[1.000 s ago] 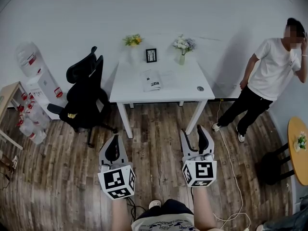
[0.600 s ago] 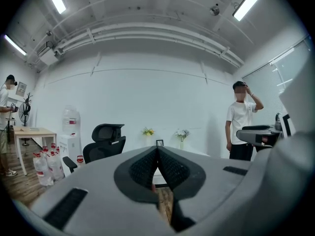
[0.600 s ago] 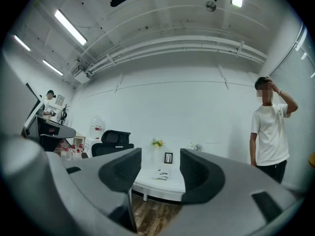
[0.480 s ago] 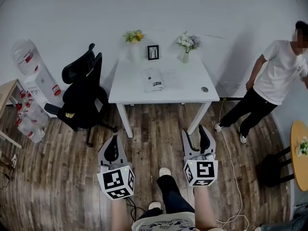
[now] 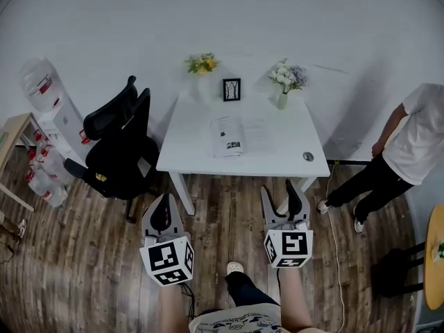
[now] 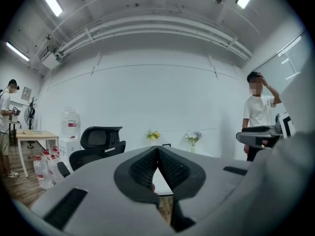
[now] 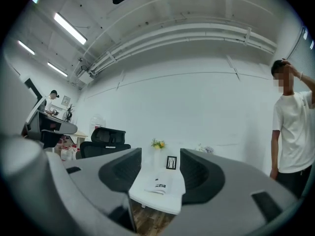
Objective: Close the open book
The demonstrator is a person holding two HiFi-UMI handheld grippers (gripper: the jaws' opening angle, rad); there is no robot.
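The bench [image 5: 201, 159] is being approached: over the last second it is being brought nearer and more central in the head view, while a step is being taken across the wooden floor [image 5: 83, 255]. The open book [image 5: 238, 137] is being left untouched, lying flat with its pages up at the middle of the bench, on the near side of the picture frame [image 5: 232, 89] and well apart from both tongs. The left tongs [image 5: 164, 201] are being held closed, tips together on nothing. The right tongs [image 5: 278, 189] are being held wide apart and empty, with the book being framed far off between the jaws. Closing is judged as not yet begun, with further approach being needed before the book is within reach.
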